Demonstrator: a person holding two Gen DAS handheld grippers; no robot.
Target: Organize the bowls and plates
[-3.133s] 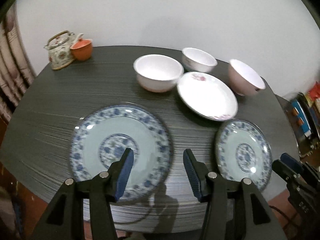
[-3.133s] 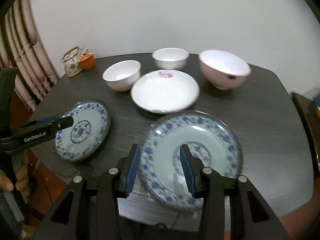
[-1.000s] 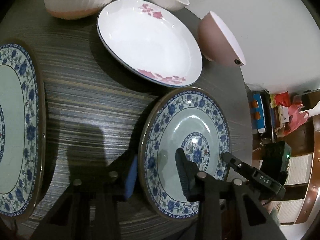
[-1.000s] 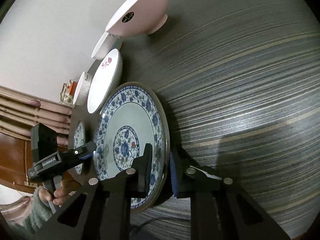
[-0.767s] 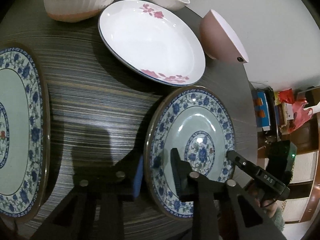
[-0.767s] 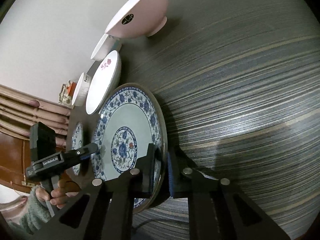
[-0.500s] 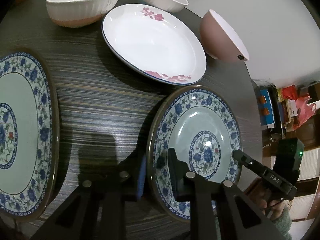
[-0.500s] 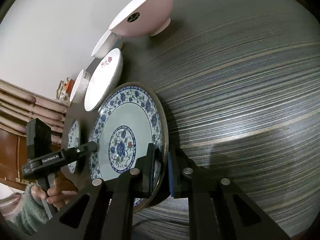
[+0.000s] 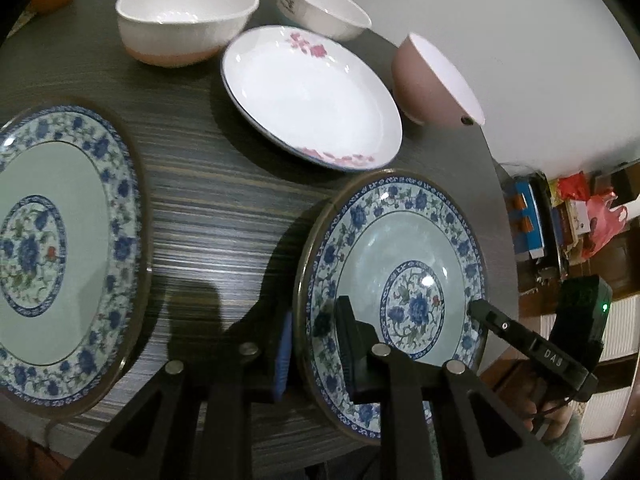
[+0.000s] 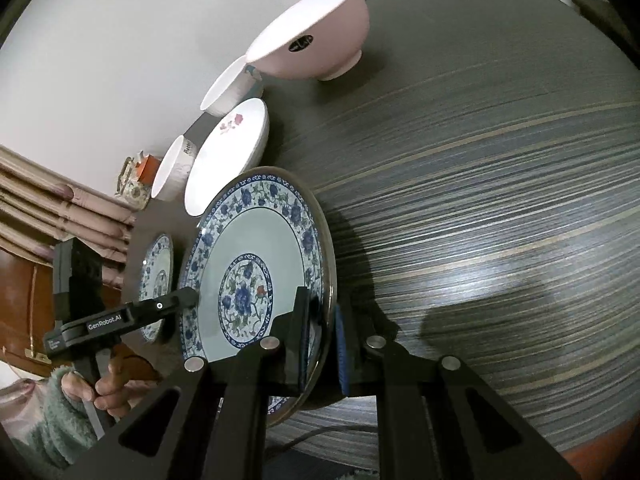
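In the left wrist view the dark table (image 9: pixel 224 184) holds two blue-flowered plates, the left plate (image 9: pixel 60 184) and the lower-right plate (image 9: pixel 404 240). Above them are one white pink-flowered plate (image 9: pixel 312 92) and three bowls: two white bowls (image 9: pixel 184 12) (image 9: pixel 324 8) and one pink bowl (image 9: pixel 424 76). The left gripper (image 9: pixel 314 344), lettered "GenRobot.AI", and the right gripper (image 10: pixel 322 332), lettered "DAS", each clamp a rim of the lower-right plate.

Both fisheye views are dim, lit from overhead indoors. Highlights glint on the blue-patterned plate (image 9: pixel 400 264) glaze and streak the dark table (image 10: pixel 500 208). Soft shadows pool beneath the plates and under the left gripper (image 9: pixel 312 344). Straight lines bow toward black vignetted corners, and slight motion blur softens the white bowl (image 9: pixel 184 16).
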